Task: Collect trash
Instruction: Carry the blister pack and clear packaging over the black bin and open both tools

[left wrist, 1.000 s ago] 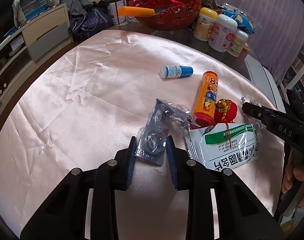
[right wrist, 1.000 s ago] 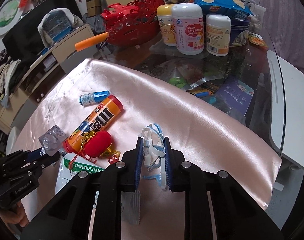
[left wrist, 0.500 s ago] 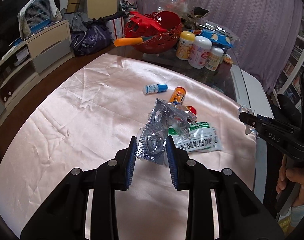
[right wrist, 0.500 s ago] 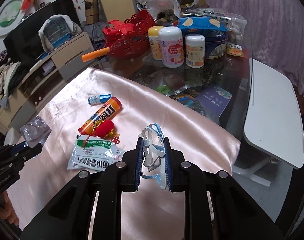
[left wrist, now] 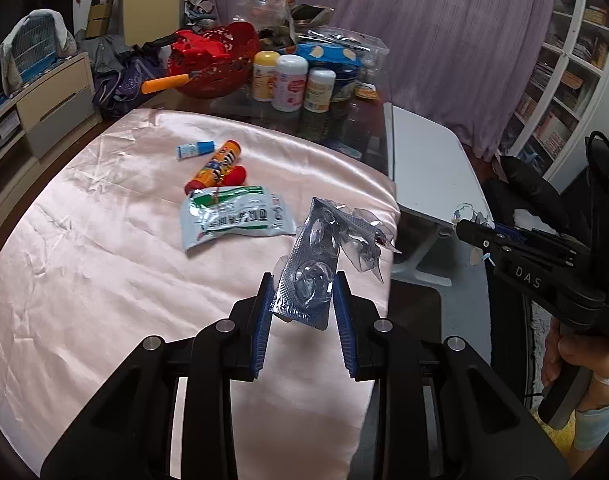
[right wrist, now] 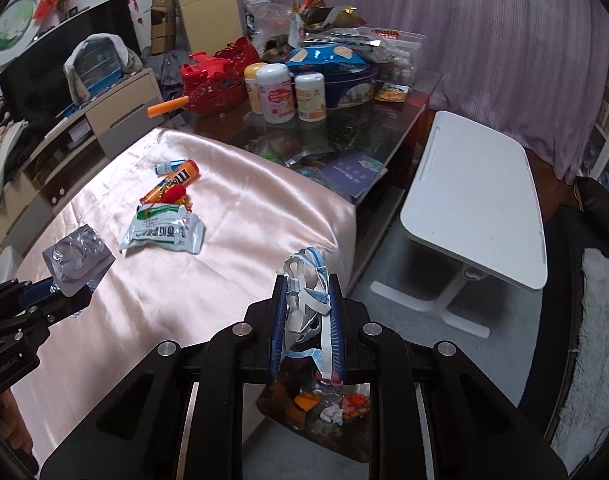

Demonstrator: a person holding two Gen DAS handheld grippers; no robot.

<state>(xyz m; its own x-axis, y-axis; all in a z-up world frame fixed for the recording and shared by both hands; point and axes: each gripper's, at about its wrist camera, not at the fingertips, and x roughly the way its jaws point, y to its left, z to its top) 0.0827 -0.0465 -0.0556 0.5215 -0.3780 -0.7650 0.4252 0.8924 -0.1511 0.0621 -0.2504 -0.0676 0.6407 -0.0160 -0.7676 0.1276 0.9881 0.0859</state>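
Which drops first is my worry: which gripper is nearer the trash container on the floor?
Right. The right gripper, shut on a blue-and-white wrapper, is directly above the trash container; the left gripper, holding a blister pack, is over the pink cloth.

Pink satin cloth (left wrist: 104,260) carries a foil sachet (left wrist: 232,216), candy tube (left wrist: 216,164), small bottle (left wrist: 194,149)

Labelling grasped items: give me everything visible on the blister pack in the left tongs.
The blister pack is a crumpled silver foil sheet with clear round plastic bubbles, which look pushed in and empty. A torn, see-through strip of plastic trails off its upper right. The blue pads of the left tongs pinch its lower end, so it stands tilted above the pink satin cloth near the table's edge, touching nothing else. From the right wrist view its dull foil back shows.
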